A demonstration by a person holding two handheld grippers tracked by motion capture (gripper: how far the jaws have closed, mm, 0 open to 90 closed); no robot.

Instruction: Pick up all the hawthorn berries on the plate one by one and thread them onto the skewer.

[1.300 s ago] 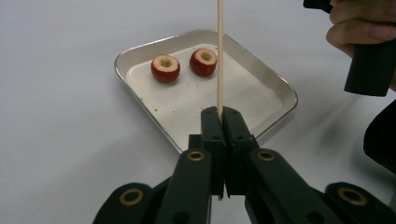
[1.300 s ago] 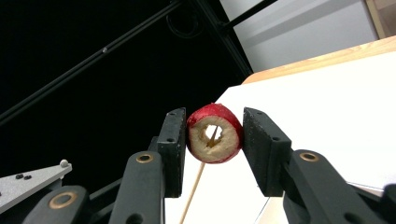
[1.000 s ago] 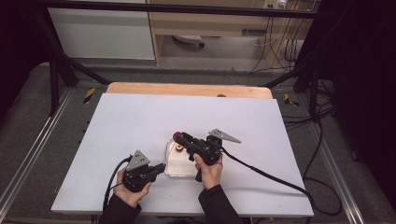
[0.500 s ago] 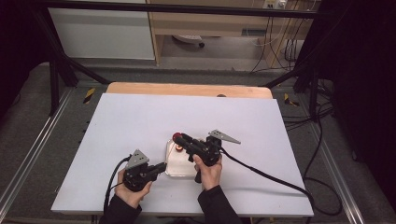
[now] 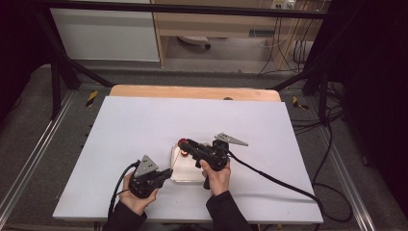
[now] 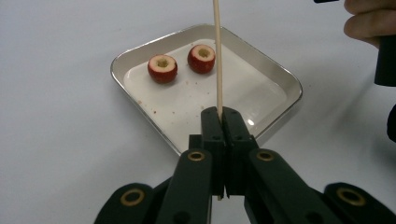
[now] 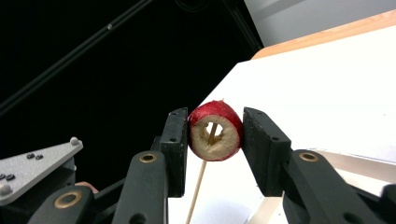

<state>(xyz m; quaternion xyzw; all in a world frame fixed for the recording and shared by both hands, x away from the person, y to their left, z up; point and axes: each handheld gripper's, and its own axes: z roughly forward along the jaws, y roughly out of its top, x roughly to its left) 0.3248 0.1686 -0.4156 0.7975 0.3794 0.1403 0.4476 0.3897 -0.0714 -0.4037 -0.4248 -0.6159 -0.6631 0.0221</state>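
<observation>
My left gripper (image 6: 222, 112) is shut on a thin wooden skewer (image 6: 217, 56) that stands upright over a metal tray (image 6: 280, 74). Two red cored fruits (image 6: 162, 68) (image 6: 201, 58) lie at the tray's far end. My right gripper (image 7: 215, 126) is shut on a third red cored fruit (image 7: 215, 136), and the skewer (image 7: 198, 186) runs up into its hole from below. In the high view the right gripper (image 5: 185, 143) holds the fruit (image 5: 183, 142) above the tray (image 5: 185, 177), and the left gripper (image 5: 166, 173) sits at the tray's near left edge.
The tray rests on a white tabletop (image 5: 134, 130) with a wooden strip (image 5: 192, 91) along the far edge. A black cable (image 5: 269, 175) trails right from the right gripper. The left gripper's grey plate (image 7: 32, 168) shows beside the right jaws.
</observation>
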